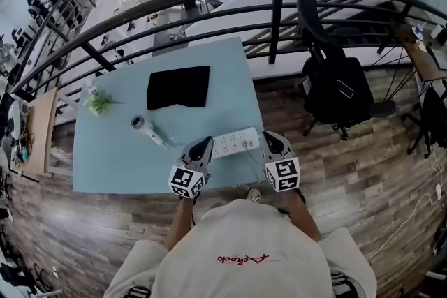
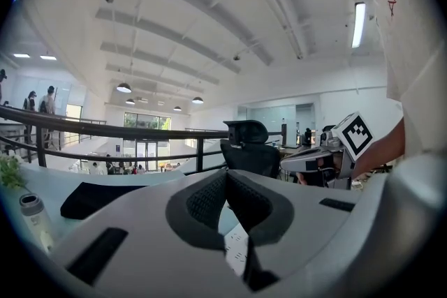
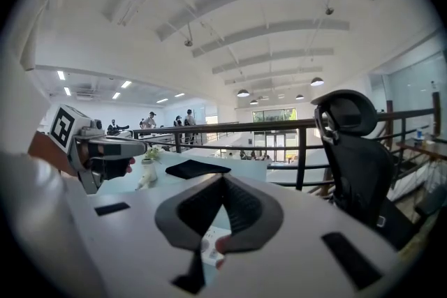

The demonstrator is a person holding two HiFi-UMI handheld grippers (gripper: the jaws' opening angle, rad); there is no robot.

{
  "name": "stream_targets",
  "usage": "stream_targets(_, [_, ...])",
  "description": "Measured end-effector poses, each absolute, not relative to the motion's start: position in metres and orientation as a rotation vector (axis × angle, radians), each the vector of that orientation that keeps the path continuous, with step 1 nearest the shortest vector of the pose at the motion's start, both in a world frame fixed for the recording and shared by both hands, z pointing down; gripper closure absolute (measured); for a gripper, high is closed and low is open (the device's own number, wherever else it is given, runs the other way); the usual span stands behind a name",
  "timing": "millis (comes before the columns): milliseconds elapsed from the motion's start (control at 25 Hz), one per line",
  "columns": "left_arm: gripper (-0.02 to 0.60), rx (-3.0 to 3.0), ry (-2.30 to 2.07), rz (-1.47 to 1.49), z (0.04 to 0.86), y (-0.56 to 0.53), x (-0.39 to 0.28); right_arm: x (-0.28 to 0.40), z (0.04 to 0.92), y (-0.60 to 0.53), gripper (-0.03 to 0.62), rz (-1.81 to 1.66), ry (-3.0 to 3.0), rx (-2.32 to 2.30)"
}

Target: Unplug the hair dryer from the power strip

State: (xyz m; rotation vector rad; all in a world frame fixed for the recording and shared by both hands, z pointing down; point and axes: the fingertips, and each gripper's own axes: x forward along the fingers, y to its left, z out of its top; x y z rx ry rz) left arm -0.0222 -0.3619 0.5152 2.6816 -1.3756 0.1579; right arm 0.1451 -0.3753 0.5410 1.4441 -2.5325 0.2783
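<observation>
L gripper (image 1: 202, 144) + R gripper (image 1: 269, 139) jaws pressed together, empty; power strip (image 1: 235, 143) btwn them, hair dryer (image 1: 149, 130) further left

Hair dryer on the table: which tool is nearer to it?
Left. The left tool is close beside the hair dryer; the right tool is farther off, at the power strip's other end.
</observation>
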Motion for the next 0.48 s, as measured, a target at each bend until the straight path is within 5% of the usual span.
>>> stream_targets(480, [0.574, 2.632, -1.35, 0.227, 0.54, -0.378, -0.033, 0.14, 0.561, -0.389, 0.577, 0.357, -2.516, 1.45])
